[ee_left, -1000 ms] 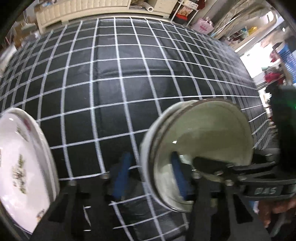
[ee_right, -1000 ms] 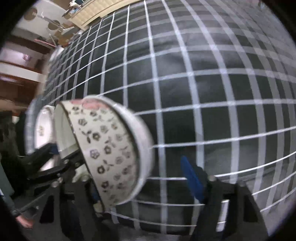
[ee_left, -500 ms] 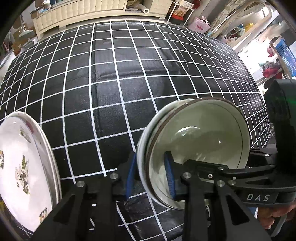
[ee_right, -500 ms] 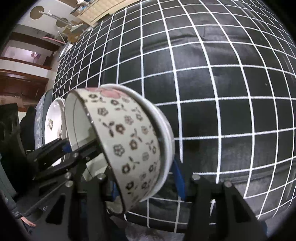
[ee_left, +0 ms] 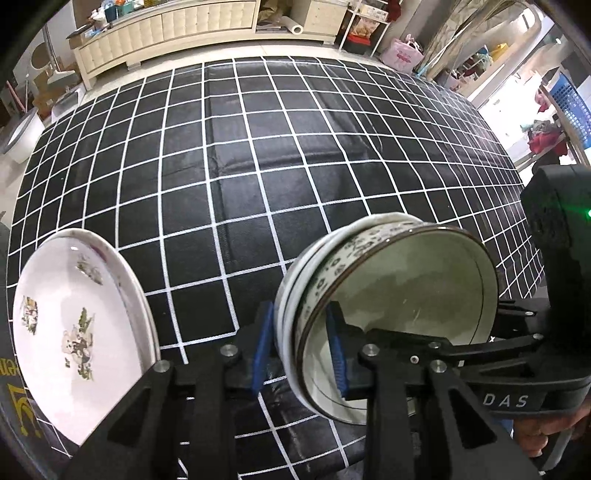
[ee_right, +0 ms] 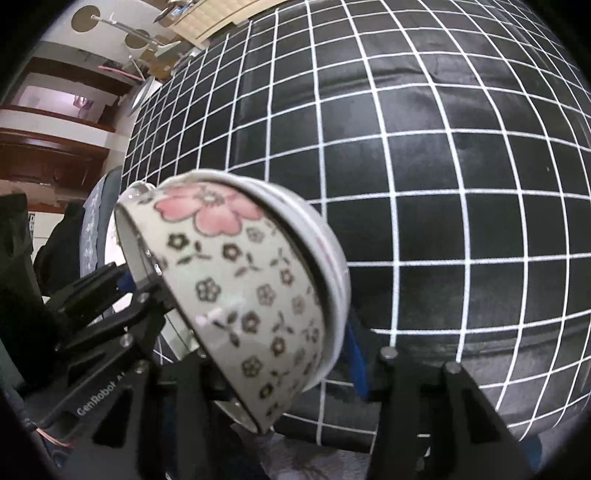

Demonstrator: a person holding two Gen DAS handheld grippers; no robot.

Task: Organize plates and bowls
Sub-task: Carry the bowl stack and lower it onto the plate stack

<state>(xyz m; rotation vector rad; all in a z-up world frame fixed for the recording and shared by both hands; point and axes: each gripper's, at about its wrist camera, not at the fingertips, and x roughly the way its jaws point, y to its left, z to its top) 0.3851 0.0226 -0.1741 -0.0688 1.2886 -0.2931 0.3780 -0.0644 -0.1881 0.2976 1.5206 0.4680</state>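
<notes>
A stack of nested bowls, the inner one with a flower pattern, is held on edge above the black grid tablecloth. My left gripper is shut on the stack's rim, one blue pad outside, one inside. My right gripper is shut on the same stack from the other side; its body shows in the left wrist view. A white floral plate stands tilted at the lower left.
The tablecloth stretches far ahead of both grippers. Beyond the table are a cream cabinet, shelves and clutter at the right. A blue-grey patterned dish edge shows left of the bowls.
Both grippers closed onto the bowl stack, left pads from wide open to gripping the rim. The stack rose and the cameras pulled back, showing more table.
</notes>
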